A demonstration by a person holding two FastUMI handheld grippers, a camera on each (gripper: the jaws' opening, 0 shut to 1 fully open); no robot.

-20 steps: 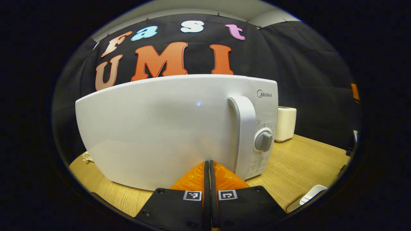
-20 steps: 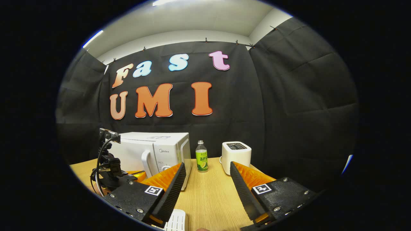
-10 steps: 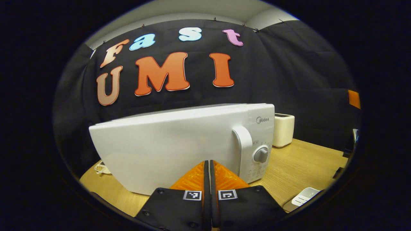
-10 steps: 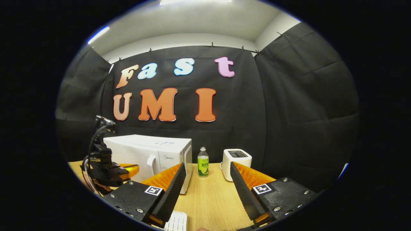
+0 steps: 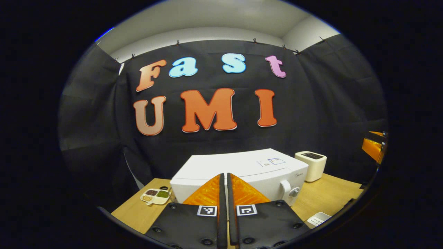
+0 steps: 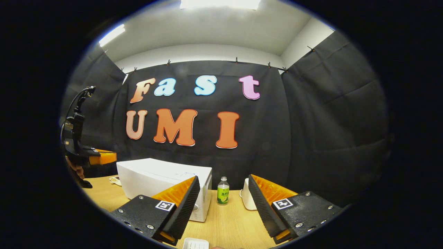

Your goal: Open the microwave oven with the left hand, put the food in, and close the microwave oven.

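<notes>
Wooden table (image 5: pixel 325 197) boards ran under everything in the booth. On the table sat the big white microwave oven (image 5: pixel 238 173), with its door shut, near the back wall. In the left gripper view its handle (image 5: pixel 286 189) and a round knob (image 5: pixel 294 192) showed on the front, at the right end.

A white toaster (image 5: pixel 311 165) stood on the table to the right of the oven, apart from it. In the right gripper view a small green bottle (image 6: pixel 223 192) stood upright between the oven and the toaster.

The left gripper (image 5: pixel 224 193) was up in the air, higher than the oven top, and its two fingers were pressed together with nothing between them. The right gripper (image 6: pixel 224 204) had its fingers spread wide, and it held nothing.

A little tray of food (image 5: pixel 155 195) with three parts lay on the table to the left of the oven, just beside it. A small white slotted thing (image 5: pixel 318 219) lay on the table near the front edge; I could not tell what it was.
</notes>
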